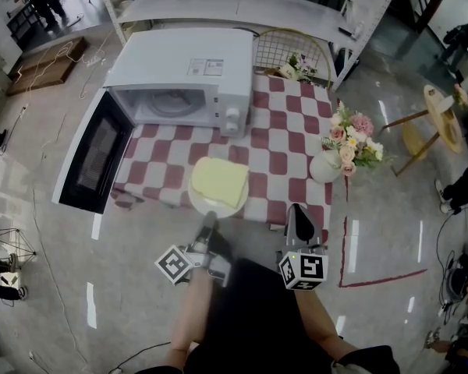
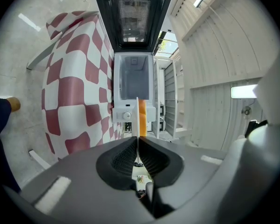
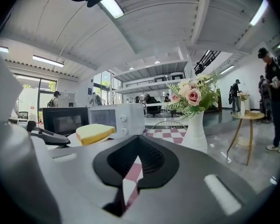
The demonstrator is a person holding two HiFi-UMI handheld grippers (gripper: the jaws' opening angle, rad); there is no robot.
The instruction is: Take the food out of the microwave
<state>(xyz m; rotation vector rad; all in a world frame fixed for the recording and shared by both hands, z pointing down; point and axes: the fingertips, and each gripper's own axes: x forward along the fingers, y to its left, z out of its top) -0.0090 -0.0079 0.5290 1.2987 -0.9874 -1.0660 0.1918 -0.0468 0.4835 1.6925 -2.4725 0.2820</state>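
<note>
Checkered tablecloth (image 1: 281, 142), food plate (image 1: 196, 202) in tight left fingers (image 1: 207, 229); right fingers (image 1: 300, 221) closed, empty.

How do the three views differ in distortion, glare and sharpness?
Head view: sharp, edges bowed, bright streaks of glare on the glossy floor. Left gripper view: strong fisheye in a dark round border, picture lying sideways, so the microwave stands on end. Right gripper view: fisheye bows the ceiling, strip lights blown out, flowers crisp.

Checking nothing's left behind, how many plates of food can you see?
1: the plate with a yellow slice, at the near edge of the table, its rim in the left gripper. The microwave's visible cavity shows none.
</note>
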